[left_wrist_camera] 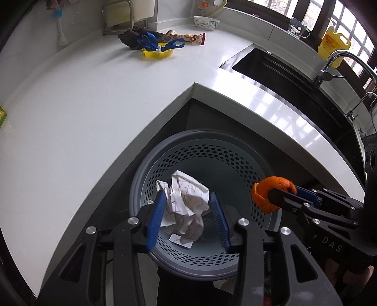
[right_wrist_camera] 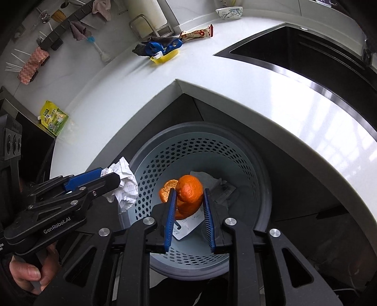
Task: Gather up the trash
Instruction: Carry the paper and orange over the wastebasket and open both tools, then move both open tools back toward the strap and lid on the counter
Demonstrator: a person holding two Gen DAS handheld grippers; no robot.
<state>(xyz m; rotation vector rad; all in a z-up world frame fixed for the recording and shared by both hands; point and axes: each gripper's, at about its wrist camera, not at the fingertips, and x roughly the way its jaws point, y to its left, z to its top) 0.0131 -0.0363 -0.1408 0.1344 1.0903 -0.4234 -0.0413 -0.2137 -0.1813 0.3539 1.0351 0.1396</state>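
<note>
Drop step: left hand-held gripper (left_wrist_camera: 186,216) sits parted around the crumpled paper (left_wrist_camera: 182,207), right hand-held gripper (right_wrist_camera: 189,209) parted around the orange peel (right_wrist_camera: 188,195), both above the bin (left_wrist_camera: 165,150). Next: open wider so both fall, then fetch the wrapper (left_wrist_camera: 188,37) from the bench (left_wrist_camera: 94,94).

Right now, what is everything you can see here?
crumpled white squared paper: one, white, between left jaws, over bin
curled orange peel: one, orange, between right jaws, over bin
round perforated plastic bin: one, grey-blue, under counter corner
white stone counter: one, white, L-shaped
shallow yellow dish: one, yellow, far counter
red-and-white snack wrapper: one, beside dish
patterned ceramic bowl: one, white, counter back
green packet: one, counter's left end
left gripper, right gripper: two, black, blue pads
person's hand: one, holding left gripper
</note>
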